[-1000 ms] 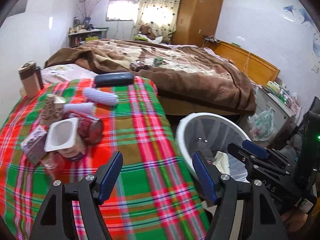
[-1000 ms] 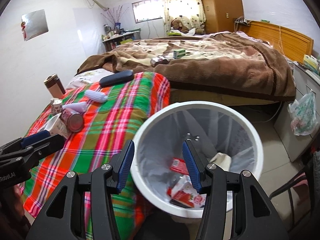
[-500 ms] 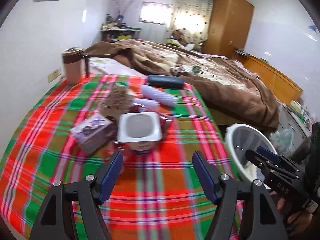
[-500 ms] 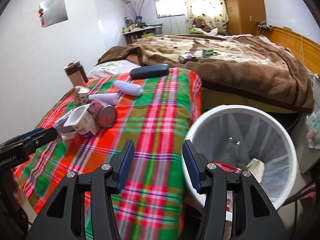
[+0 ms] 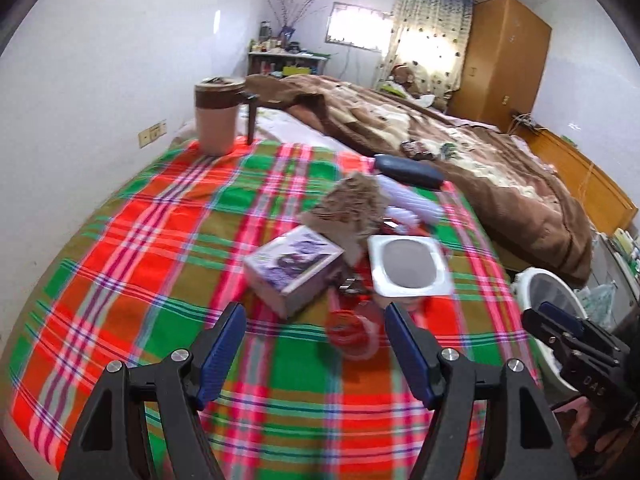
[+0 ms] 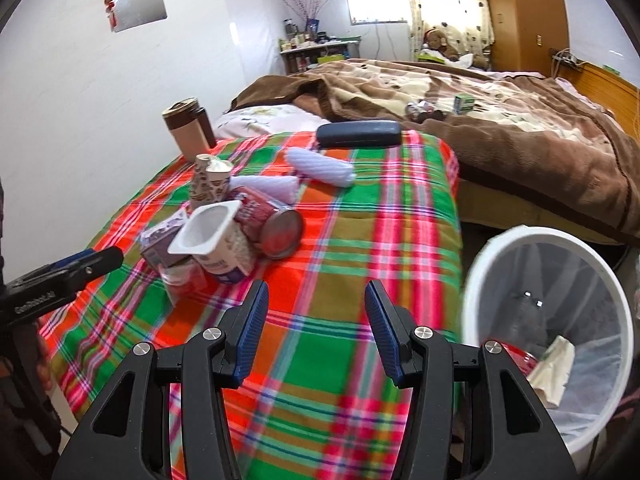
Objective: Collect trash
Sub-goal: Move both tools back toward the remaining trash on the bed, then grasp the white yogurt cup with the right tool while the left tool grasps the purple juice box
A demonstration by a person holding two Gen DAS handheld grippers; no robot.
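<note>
Reaching toward a heap of empties on a plaid-covered counter (image 5: 160,240), the left gripper (image 5: 312,344) hangs with its jaws spread and nothing between them; the right gripper (image 6: 316,326) hovers nearby, likewise spread and empty.

The trash sits bunched near the counter's middle: a white yogurt cup (image 5: 408,266) standing mouth-up, a small purple carton (image 5: 294,266) just beside it, a crumpled brown paper bag (image 5: 352,204) behind, and a clear plastic cup (image 5: 352,334) with red residue closest to the left jaws. All look light and thin-walled. The yogurt cup would likely flex under pressure, so a pinch across its rim seems safest; the carton offers flat, stiffer sides. The clear cup looks slick and may hold dregs that spill.

From the right wrist, a red tin can (image 6: 276,224) lies on its side touching the yogurt cup (image 6: 216,236), largely hidden in the left view. That same camera looks into the white bin (image 6: 500,248) beside the counter, showing paper and a red wrapper already inside; the left view catches only part of the bin's rim (image 5: 524,280).
</note>
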